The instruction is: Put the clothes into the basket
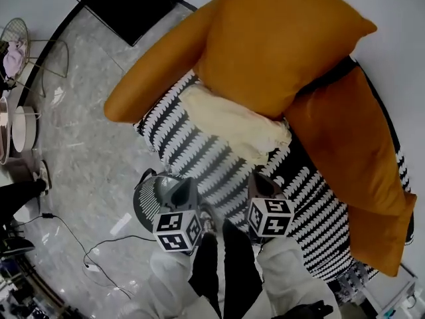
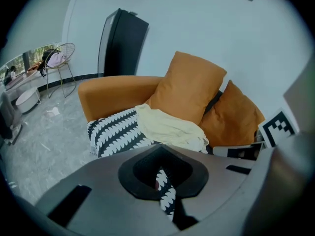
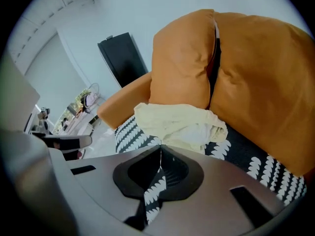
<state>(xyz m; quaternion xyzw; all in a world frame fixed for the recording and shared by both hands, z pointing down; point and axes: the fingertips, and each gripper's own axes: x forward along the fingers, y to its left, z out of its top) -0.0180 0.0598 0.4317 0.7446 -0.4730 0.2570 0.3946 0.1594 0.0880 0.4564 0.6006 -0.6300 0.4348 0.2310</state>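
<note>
A pale yellow garment [image 1: 232, 125] lies crumpled on the sofa's black-and-white patterned seat cover [image 1: 212, 161], in front of a big orange cushion [image 1: 279, 38]. It also shows in the left gripper view as the yellow garment [image 2: 170, 127] and in the right gripper view [image 3: 179, 124]. A dark round basket [image 1: 145, 201] stands on the floor at the seat's front edge. My left gripper [image 1: 188, 183] hovers over the basket's right side, shut and empty [image 2: 158, 149]. My right gripper [image 1: 259, 178] is above the seat cover, short of the garment, also shut and empty [image 3: 160, 149].
Another orange cushion [image 1: 352, 158] leans at the right and an orange armrest [image 1: 153, 78] at the left. A wire chair [image 1: 23, 42] with clothing, a black cabinet [image 1: 126, 5] and a floor cable [image 1: 86, 248] are on the left. The person's white-trousered legs [image 1: 172, 278] are below.
</note>
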